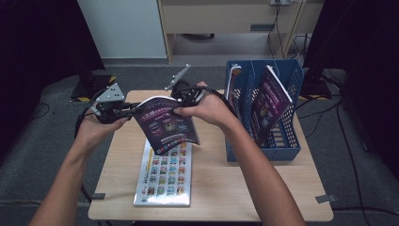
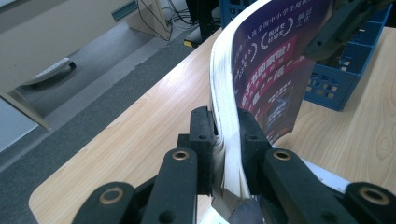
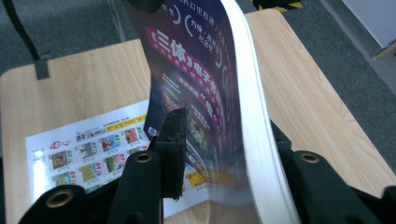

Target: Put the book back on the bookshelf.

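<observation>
Nearest the person, a white catalogue [image 1: 164, 175] printed with rows of small coloured pictures lies flat on the tabletop [image 1: 221, 188], at about six o'clock from the raised magazine. Both forearms come up from the bottom edge of the high view.

Up off the wood, over the middle of the tabletop, a dark purple magazine [image 1: 165, 123] is held in the air, its cover facing the person and its lower corner hanging just above the catalogue's top edge. The left gripper [image 1: 126, 109] has it at nine o'clock: in the left gripper view its fingers [image 2: 203, 135] are clamped tight on the thick white page edge, one pad on either side, and the magazine curves away upward from them.

The right gripper [image 1: 181, 107] sits at the magazine's top edge, around one o'clock, under the person's right hand [image 1: 207, 110]. In the right gripper view its fingers [image 3: 170, 140] straddle the magazine, partly open; one pad lies against the cover, but whether the other presses the page block I cannot tell.

Farther out, at three o'clock on the tabletop, stands a blue file rack [image 1: 287, 141] with another purple magazine [image 1: 268, 101] leaning inside one of its compartments.
</observation>
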### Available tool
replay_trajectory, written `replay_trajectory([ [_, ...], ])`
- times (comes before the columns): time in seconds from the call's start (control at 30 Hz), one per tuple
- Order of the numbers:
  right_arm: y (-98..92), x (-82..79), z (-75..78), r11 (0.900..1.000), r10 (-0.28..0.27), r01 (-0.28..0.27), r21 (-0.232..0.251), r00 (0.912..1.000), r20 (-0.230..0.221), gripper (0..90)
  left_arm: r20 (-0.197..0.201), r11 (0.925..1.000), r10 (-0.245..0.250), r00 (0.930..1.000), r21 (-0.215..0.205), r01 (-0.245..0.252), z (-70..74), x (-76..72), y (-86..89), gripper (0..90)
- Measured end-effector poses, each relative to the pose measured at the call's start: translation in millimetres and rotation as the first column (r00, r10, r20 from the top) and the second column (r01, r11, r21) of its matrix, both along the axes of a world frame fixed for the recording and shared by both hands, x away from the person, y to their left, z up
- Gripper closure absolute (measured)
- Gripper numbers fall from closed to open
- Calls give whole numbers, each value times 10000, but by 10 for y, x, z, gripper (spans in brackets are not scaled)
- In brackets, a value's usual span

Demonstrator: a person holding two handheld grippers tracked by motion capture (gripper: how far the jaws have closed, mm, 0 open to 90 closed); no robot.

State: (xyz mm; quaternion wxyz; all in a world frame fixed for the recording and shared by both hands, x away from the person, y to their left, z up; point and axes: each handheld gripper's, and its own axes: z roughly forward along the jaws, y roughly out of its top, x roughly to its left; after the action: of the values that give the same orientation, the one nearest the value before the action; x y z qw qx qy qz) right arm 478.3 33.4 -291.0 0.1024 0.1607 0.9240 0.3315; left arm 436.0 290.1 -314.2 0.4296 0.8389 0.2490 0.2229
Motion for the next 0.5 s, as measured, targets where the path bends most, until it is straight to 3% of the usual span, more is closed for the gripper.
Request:
replay_trajectory([
  [0.33, 19, -3, -39, 9994, -159, 165, -288, 9997, 197, 766, -33, 9999, -148, 9999, -39, 148, 5, 6, -21, 793],
  [0.5, 17, -18, -52, 9992, -143, 146, -372, 9999, 89, 797, -56, 9998, -193, 9998, -108, 193, 6, 11, -29, 793],
])
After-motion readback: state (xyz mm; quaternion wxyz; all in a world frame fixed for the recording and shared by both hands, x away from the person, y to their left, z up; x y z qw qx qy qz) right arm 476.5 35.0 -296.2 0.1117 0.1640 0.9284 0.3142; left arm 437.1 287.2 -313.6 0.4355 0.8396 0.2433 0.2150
